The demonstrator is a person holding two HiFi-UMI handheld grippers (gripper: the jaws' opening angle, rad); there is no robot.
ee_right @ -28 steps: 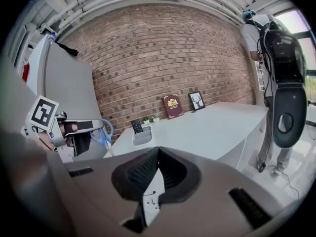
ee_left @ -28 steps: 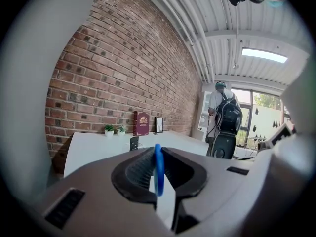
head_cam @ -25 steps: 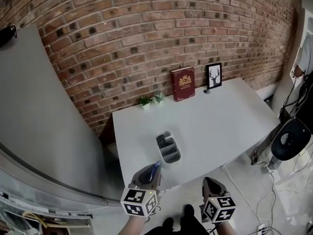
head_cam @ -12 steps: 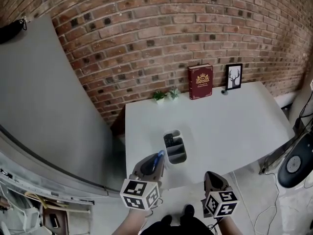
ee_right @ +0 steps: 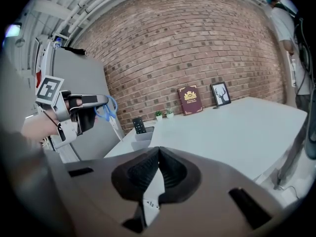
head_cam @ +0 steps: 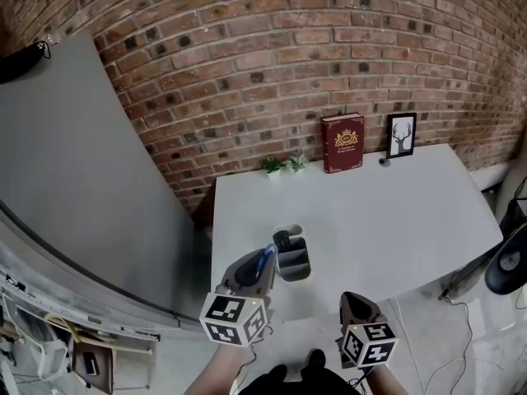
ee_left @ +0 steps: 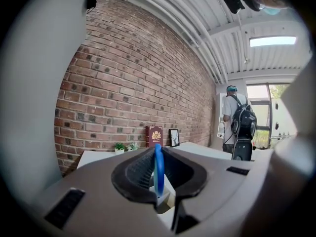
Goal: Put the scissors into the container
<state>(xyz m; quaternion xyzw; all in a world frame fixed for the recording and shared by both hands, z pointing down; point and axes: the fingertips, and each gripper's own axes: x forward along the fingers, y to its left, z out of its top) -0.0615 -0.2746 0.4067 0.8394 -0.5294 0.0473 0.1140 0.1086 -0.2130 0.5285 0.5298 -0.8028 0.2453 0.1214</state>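
The left gripper [head_cam: 260,267] hangs over the table's [head_cam: 370,212] front edge near the front-left corner, its jaws pinching the scissors [ee_left: 158,169] by 1 blue handle loop. The left gripper view shows that loop edge-on between the ribbed pads. From the right gripper view the scissors hang below and ahead of the jaws, 2 blue loops up at the pads and the pale blades slanting down. Their long axis is nearer upright than flat, and the tip leans toward the container [head_cam: 296,271]. That container sits on the table just inside the front edge, straight ahead of the left jaws and a touch to their right, close enough that the blade tip looks nearly over its near-left rim. Whether the tip has crossed the rim cannot be told. The container is a grey divided tray with its long side running away from the front edge. A dark remote [head_cam: 282,240] stands in its far compartment and the nearer compartments look free, so the drop probably calls for a short carry forward and right, then down. The right gripper [ee_right: 158,157] is lower and off the front edge, well apart from the container, its jaws pressed together on nothing. The left hand is clearly the nearer one. Along the far edge stand 2 small plants [head_cam: 284,164], a red book [head_cam: 342,142] and a framed picture [head_cam: 402,134].
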